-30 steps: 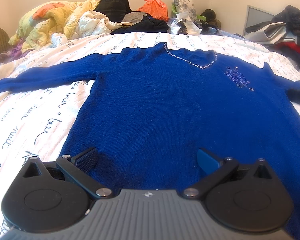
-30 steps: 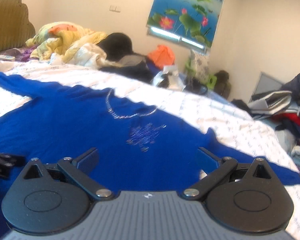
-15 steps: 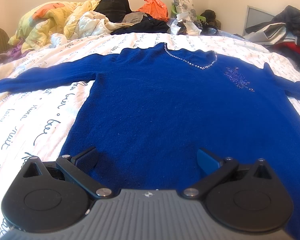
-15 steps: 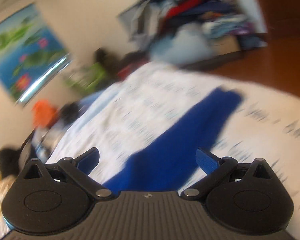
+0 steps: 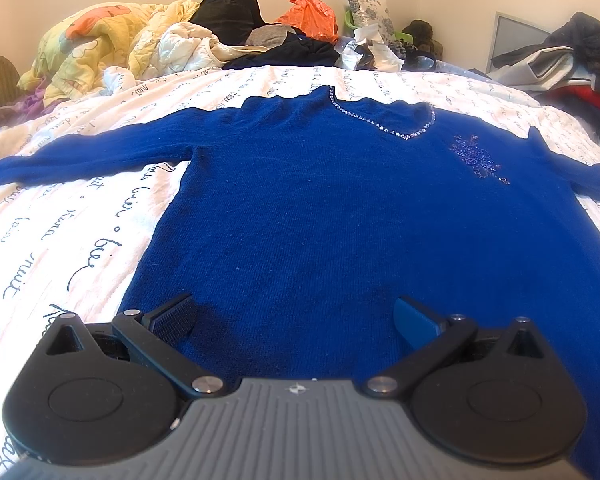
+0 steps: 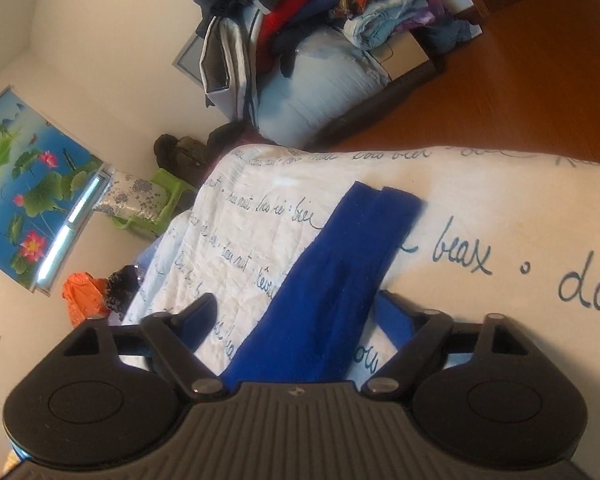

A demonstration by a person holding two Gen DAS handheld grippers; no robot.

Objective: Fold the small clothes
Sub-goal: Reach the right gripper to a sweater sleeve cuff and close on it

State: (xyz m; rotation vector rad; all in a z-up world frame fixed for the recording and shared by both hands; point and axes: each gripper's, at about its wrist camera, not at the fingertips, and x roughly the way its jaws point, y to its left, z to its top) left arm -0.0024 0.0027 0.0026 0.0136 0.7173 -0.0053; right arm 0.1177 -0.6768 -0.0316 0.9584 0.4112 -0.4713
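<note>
Blue sweater (image 5: 340,216) flat on bedspread (image 5: 60,220), both tools (image 5: 296,320) (image 6: 296,320) gaping

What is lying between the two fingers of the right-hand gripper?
In the right wrist view, the blue sweater's sleeve runs up between the open fingers of the right gripper, lying flat on the white bedspread with its cuff beyond them.

"beax" on white bedsheet (image 6: 500,200)

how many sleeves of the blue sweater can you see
2. One sleeve stretches left across the bedspread in the left wrist view; the other sleeve lies between the open fingers of the right hand-held gripper.
</note>
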